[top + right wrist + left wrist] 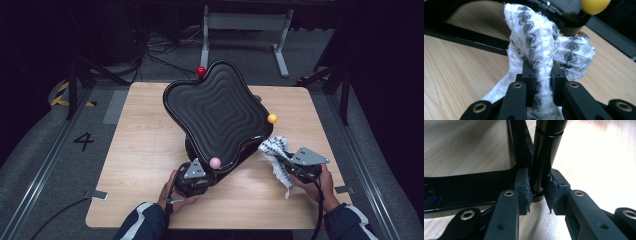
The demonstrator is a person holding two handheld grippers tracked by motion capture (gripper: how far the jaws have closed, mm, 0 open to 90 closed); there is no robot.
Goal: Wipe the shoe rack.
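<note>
Black wavy tray (217, 112) leans up on its stand in the middle of the bench (145, 150), with a red ball (200, 71) at its 12 o'clock, a yellow ball (272, 118) at 3 o'clock and a pink ball (215, 162) at 6 o'clock. At 7 o'clock from the tray, the left hand-held gripper (537, 192) squeezes the black pole (544, 152) of the stand between its pads. At 4 o'clock, the right hand-held gripper (541, 80) is pinched tight on a white and grey cloth (541, 42), right by the tray's edge.

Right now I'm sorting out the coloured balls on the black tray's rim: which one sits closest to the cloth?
The yellow ball, on the tray's right edge just above the cloth; pink and red sit farther off.
</note>
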